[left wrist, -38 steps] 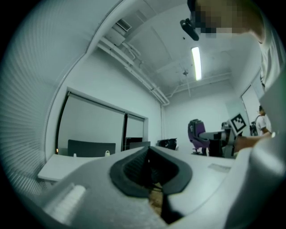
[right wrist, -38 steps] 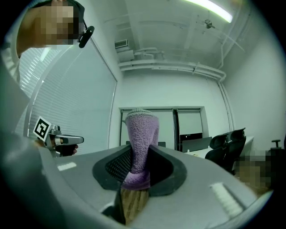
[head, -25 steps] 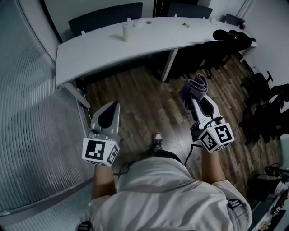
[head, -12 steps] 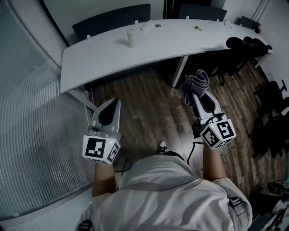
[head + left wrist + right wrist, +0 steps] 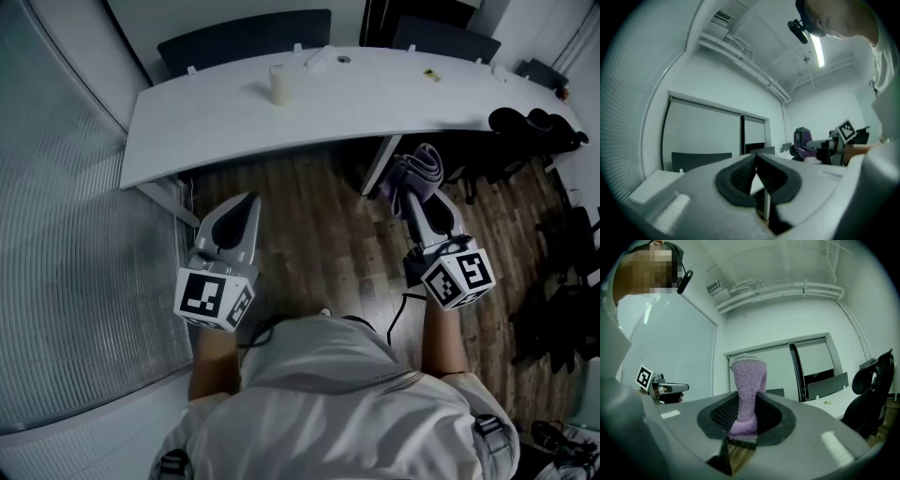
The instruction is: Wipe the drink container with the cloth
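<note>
Wide shot from the head view: a dark plank floor (image 5: 319,234) runs under everything, with a ribbed translucent partition (image 5: 75,244) down the left side. Across the top sweeps the long white curved table (image 5: 394,94), a dark chair back (image 5: 244,33) behind it and black office chairs (image 5: 534,127) bunched at its right end. The person in a light shirt (image 5: 337,394) stands short of the table, both arms out. The left gripper (image 5: 249,199) points level toward the table, jaws pressed together on nothing. The right gripper (image 5: 420,187) is clamped on a folded purple cloth (image 5: 418,169), which sticks up between the pads in the right gripper view. The drink container (image 5: 278,84), pale and cylindrical, stands upright on the tabletop near the far edge, well apart from both grippers.
</note>
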Demonstrator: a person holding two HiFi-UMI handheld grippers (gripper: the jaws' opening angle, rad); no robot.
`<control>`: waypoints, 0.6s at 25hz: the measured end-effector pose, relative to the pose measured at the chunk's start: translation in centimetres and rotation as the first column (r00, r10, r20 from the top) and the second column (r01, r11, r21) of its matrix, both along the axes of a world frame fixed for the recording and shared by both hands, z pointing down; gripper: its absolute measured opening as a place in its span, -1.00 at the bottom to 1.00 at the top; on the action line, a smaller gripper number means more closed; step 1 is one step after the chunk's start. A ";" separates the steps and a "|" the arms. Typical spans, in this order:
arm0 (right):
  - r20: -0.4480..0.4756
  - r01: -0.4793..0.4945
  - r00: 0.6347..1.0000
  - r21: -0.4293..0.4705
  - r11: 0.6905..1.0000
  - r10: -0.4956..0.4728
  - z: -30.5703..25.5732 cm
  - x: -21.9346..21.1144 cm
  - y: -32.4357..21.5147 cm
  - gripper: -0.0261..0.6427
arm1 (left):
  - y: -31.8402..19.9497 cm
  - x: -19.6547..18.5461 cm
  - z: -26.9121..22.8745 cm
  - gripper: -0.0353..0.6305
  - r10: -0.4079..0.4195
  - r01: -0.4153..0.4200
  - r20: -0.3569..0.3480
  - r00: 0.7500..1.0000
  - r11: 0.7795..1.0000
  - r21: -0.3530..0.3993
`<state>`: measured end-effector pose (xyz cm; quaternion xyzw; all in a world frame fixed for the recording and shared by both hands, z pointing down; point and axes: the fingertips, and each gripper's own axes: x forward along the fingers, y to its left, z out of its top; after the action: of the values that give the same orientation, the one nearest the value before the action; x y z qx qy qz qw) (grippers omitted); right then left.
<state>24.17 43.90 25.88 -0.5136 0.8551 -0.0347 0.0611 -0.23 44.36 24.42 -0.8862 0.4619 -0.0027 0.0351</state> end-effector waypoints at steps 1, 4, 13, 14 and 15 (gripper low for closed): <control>0.005 0.011 1.000 -0.007 1.000 -0.011 0.5 0.3 -0.9 -0.63 | -0.6 0.5 0.4 -0.88 -0.006 0.006 0.007 1.000 1.000 -0.005; 0.032 0.033 0.999 -0.034 0.999 -0.032 2.0 1.1 -3.3 -0.63 | -2.3 1.6 1.1 -0.88 -0.021 0.021 0.027 0.999 1.000 -0.017; 0.036 0.091 0.995 -0.068 0.994 -0.089 3.5 0.5 -9.1 -0.63 | -7.5 1.7 2.1 -0.88 -0.058 0.059 0.036 0.998 0.998 -0.034; 0.035 0.091 0.995 -0.066 0.994 -0.089 3.5 0.4 -9.8 -0.63 | -8.3 1.6 2.2 -0.88 -0.055 0.056 0.032 0.998 0.998 -0.035; 0.036 0.089 0.996 -0.068 0.994 -0.087 3.6 0.2 -10.5 -0.63 | -9.3 1.5 2.3 -0.88 -0.051 0.052 0.029 0.998 0.998 -0.037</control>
<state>24.39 33.38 29.50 -0.4767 0.8741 -0.0753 0.0556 1.26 35.10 26.68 -0.8744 0.4839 -0.0248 0.0250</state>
